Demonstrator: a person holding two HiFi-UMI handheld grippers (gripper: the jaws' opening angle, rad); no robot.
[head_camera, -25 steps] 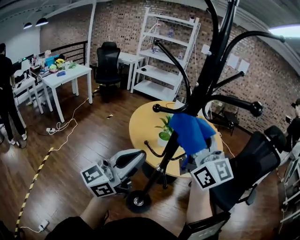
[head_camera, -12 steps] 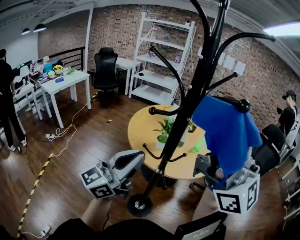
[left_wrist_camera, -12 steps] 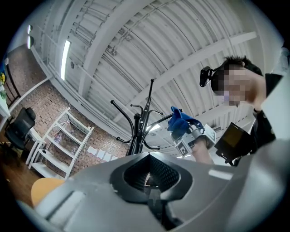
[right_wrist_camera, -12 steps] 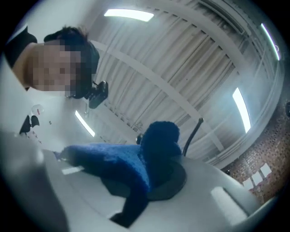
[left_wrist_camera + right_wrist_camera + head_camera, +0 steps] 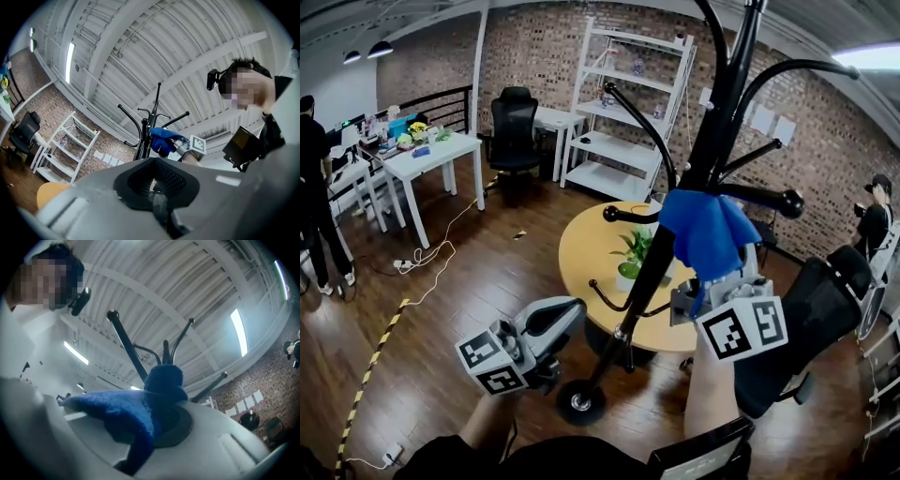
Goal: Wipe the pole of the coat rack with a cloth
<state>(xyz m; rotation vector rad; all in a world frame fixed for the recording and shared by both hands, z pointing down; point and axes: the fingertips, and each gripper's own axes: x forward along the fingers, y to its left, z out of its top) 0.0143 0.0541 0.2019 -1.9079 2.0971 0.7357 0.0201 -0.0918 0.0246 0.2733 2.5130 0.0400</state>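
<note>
The brick wall (image 5: 544, 56) and the dark wooden floor (image 5: 469, 281) framed the room. In front of them the black coat rack (image 5: 703, 169) leaned across the head view. Its pole (image 5: 642, 281) ran from the round base (image 5: 579, 403) on the floor up past curved arms to the top edge. A white shelf unit (image 5: 623, 112) stood against the wall, with a black office chair (image 5: 516, 127) and a white desk (image 5: 427, 155) to its left. A round yellow table (image 5: 581, 248) sat behind the pole.

The right gripper (image 5: 710, 281) was raised beside the pole, about halfway up, and its jaws were pinched on the blue cloth (image 5: 703, 230). In the right gripper view the cloth (image 5: 136, 408) bunched up out of the clamped jaws and spilled to the left. In the head view the cloth's left edge met the pole just below the arms.

The left gripper (image 5: 567, 317) was held low, near the foot of the pole and apart from it. In its own view the left gripper (image 5: 157, 187) had its jaws pressed together with nothing between them.

A small potted plant (image 5: 633, 253) stood on the table, just left of the pole.
</note>
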